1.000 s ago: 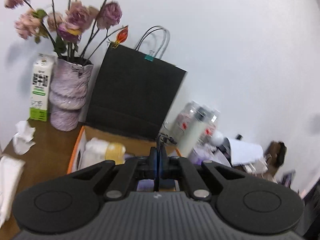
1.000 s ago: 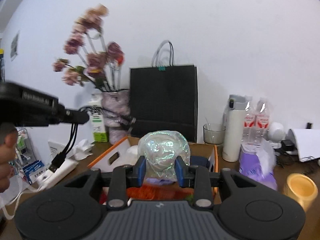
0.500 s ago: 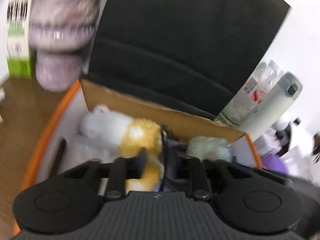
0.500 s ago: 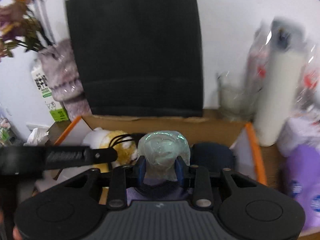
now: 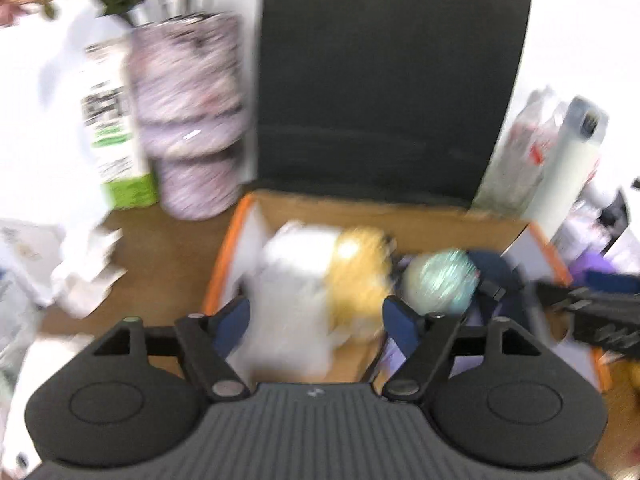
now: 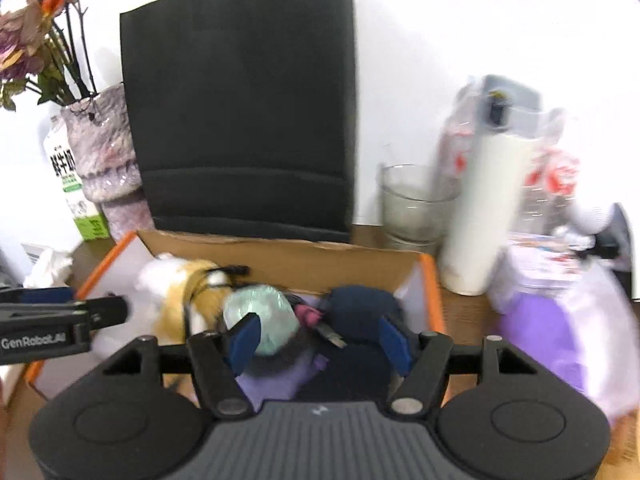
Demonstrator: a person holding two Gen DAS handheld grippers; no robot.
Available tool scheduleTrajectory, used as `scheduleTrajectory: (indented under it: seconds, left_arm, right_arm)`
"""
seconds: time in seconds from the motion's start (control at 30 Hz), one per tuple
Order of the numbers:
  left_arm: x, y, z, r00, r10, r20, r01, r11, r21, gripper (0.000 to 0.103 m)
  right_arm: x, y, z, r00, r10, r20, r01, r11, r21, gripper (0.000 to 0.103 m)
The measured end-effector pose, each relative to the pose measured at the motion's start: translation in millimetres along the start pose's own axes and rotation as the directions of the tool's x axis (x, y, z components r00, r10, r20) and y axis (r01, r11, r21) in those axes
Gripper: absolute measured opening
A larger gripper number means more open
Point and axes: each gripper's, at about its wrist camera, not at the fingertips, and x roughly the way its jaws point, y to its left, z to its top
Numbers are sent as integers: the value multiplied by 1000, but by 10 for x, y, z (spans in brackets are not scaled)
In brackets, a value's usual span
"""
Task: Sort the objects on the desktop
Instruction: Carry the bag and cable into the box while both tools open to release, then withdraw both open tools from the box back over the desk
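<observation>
The left tool (image 6: pixel 60 322) reads "GenRobot.AI"; the milk carton's (image 6: pixel 74 184) print looks illegible.

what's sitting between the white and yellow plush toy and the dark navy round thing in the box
A pale green shiny wrapped ball lies between the white and yellow plush toy and the dark navy rounded object, inside the orange-edged cardboard box. The right wrist view shows it best.

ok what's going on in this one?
A person with two handheld grippers is sorting desk clutter into the orange-edged cardboard box. Both the left gripper and the right gripper are open over the box. The shiny greenish wrapped ball lies inside it, next to the white-and-yellow plush toy and a dark blue item. Neither gripper holds anything.
</observation>
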Motion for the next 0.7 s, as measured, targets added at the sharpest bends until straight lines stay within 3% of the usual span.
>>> scheduleTrajectory:
  seconds: [0.13, 0.23, 0.43, 0.6, 0.7]
  left_arm:
    - [-365, 62, -502, 1000, 26, 18, -26, 999, 20, 86]
    - [-676, 99, -932, 999, 3, 47, -4, 1000, 24, 101]
    - [-1227, 183, -1824, 997, -30, 75, 31, 999, -9, 102]
    - [-1545, 188, -2333, 994, -46, 100, 44, 999, 22, 103]
    - [-1710, 190, -2610, 987, -107, 121, 102, 994, 49, 103]
  right_arm:
    - [-391, -86, -375, 998, -61, 31, 60, 998, 25, 67]
    - [-729, -46, -793, 998, -2, 69, -1, 999, 40, 73]
    - [-1306, 156, -1733, 995, 51, 91, -55, 998, 43, 78]
    - [-1657, 346, -2425, 995, 57, 87, -58, 998, 14, 78]
    - [-1866, 402, -2735, 993, 53, 106, -49, 998, -40, 78]
